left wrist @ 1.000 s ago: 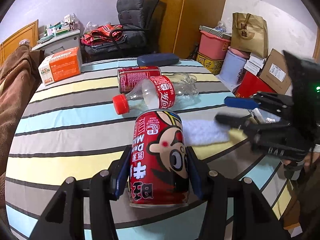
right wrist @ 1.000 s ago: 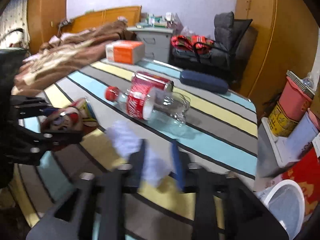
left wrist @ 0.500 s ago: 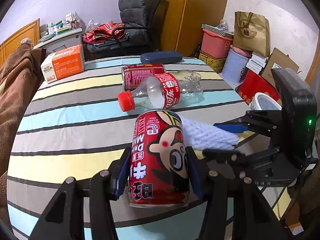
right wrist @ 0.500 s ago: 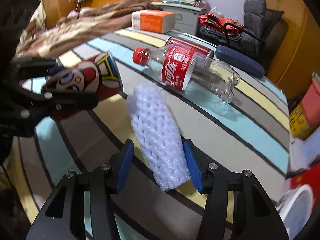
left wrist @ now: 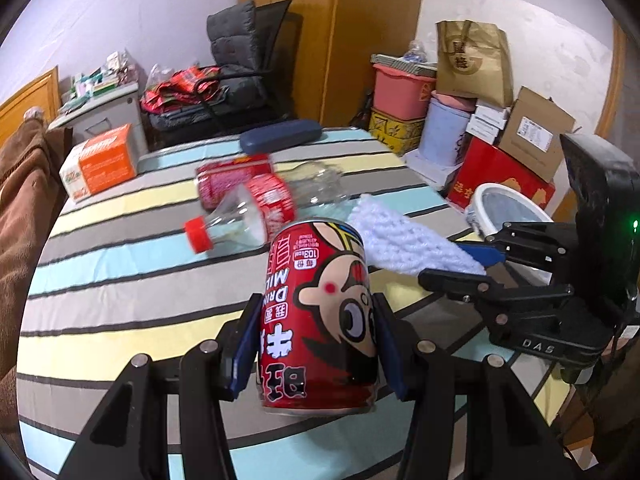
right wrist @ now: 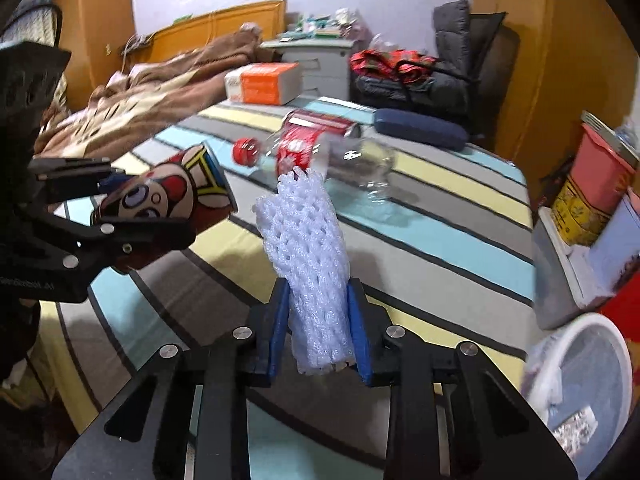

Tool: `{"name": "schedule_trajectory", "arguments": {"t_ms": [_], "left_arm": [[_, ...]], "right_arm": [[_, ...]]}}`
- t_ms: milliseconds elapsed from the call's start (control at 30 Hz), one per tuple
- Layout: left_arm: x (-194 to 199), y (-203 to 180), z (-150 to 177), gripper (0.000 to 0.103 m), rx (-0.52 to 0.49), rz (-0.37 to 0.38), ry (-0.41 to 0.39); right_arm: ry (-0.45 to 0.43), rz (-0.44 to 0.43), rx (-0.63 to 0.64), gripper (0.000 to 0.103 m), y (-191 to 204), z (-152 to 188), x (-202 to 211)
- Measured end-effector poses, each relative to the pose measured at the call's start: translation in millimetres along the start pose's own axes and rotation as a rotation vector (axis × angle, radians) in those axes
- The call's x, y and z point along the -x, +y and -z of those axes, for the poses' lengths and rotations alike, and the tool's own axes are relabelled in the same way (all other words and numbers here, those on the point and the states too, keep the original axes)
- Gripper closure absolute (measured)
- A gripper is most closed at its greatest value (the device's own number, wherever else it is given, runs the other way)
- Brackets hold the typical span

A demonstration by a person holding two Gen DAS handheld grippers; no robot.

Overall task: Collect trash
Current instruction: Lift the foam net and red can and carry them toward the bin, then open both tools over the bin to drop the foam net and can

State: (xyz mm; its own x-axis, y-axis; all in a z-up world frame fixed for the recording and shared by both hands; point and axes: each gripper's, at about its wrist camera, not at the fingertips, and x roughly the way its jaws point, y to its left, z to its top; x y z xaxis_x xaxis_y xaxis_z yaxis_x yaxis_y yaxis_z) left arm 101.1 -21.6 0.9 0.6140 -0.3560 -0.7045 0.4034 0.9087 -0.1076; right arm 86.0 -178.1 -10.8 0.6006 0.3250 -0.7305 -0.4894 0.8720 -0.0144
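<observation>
My left gripper [left wrist: 316, 344] is shut on a red cartoon milk can [left wrist: 318, 320] and holds it above the striped bed; the can also shows in the right wrist view [right wrist: 160, 200]. My right gripper [right wrist: 318, 320] is shut on a white foam net sleeve [right wrist: 310, 256], lifted off the bed; the sleeve also shows in the left wrist view [left wrist: 404, 240]. A clear cola bottle [left wrist: 256, 212] with a red cap and a second red can [left wrist: 232, 178] lie on the bed behind. A white trash bin [right wrist: 580, 380] stands on the floor at the right.
An orange box [left wrist: 100, 162] and a dark blue case [left wrist: 280, 140] lie on the striped bed [left wrist: 120, 280]. A brown blanket [right wrist: 132, 108] covers the left side. Boxes, tubs and a paper bag [left wrist: 472, 60] stand by the wall beyond the bin [left wrist: 508, 208].
My right gripper moved over the foam sleeve, shut on it and lifted it off the bed. My left gripper kept hold of the cartoon can and rose a little.
</observation>
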Motion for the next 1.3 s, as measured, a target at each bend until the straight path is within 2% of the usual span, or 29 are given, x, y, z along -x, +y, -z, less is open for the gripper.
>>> {"name": "schedule_trajectory", "arguments": {"t_ms": [300, 600, 1033, 1300], "left_arm": [[1.3, -46.4, -15.1, 0.048, -0.083, 0.044, -0.027], [-6.0, -101.9, -33.0, 0.048, -0.175, 0.119, -0.048], [-33.6, -192.6, -52.6, 0.048, -0.298, 0.236, -0.036], [-59.1, -227.9, -60.2, 0.048, -0.326, 0.276, -0.004]], "right_arm": [[-0.074, 0.077, -0.117, 0.073, -30.5, 17.9, 39.7], [-0.101, 0.21, -0.249, 0.073, -65.9, 41.6, 74.8], [-0.06, 0.408, -0.468, 0.073, -117.9, 83.9, 100.9], [-0.011, 0.514, -0.579, 0.073, -143.1, 104.9, 107.1]]}}
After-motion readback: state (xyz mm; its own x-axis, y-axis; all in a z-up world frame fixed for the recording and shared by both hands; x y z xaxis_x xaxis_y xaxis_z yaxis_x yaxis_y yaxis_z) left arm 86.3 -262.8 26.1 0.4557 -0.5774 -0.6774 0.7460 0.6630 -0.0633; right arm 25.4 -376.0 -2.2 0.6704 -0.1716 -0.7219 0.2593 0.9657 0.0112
